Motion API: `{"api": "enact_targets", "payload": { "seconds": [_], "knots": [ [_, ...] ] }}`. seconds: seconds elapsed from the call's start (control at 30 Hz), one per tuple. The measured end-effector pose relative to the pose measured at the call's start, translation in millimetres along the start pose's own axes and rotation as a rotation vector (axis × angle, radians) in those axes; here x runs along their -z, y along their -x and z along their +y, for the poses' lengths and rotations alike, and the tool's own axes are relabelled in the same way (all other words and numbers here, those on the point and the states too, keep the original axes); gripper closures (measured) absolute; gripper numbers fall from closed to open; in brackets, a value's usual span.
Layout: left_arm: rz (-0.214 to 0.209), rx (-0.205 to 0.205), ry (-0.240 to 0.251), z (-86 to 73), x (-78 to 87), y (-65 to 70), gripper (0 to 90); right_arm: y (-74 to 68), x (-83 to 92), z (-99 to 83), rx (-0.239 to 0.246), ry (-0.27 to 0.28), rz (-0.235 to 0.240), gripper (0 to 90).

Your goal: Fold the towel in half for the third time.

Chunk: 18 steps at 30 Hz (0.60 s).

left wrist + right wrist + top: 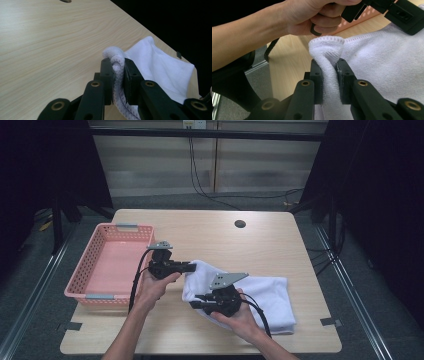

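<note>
Wooden table (280,245): left gripper (118,66) and right gripper (329,67) each clamp a corner of the white towel (265,295), lift step in hand; next likely calls for carrying it level toward the pink basket (100,270).

A light wooden bench (260,245) with rounded corners carries two things. A pink perforated basket (95,270) sits at its left edge, slightly overhanging it. A white towel (270,295) lies right of the middle, its right part flat on the wood. Near the far edge is a round dark hole (240,224). Dark tape tabs (330,322) mark the near corners.
</note>
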<state>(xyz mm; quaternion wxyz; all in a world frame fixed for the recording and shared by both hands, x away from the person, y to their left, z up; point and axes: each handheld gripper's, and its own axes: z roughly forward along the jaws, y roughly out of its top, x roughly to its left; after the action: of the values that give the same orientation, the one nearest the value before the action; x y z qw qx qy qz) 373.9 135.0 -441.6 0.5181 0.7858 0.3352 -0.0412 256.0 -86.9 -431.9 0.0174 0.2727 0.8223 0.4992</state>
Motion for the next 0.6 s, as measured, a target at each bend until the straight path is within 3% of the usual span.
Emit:
{"api": "enact_targets", "payload": {
  "seconds": [0.27,0.3,0.5,0.6],
  "knots": [
    [0.048,-0.024,-0.006,18.4,24.9,10.2,79.9,-7.2,0.8,14.2,-0.014,0.061,0.036,78.3],
    [0.056,-0.042,-0.015,22.7,28.4,12.9,79.9,-8.5,1.0,17.8,-0.014,0.068,0.039,78.3],
    [0.062,-0.076,0.02,47.8,51.4,30.1,79.8,-27.7,10.1,54.2,0.071,0.129,0.04,78.7],
    [0.073,-0.065,0.015,46.5,47.2,27.8,79.8,-28.0,5.2,51.9,0.06,0.142,0.041,78.7]
  ]
}}
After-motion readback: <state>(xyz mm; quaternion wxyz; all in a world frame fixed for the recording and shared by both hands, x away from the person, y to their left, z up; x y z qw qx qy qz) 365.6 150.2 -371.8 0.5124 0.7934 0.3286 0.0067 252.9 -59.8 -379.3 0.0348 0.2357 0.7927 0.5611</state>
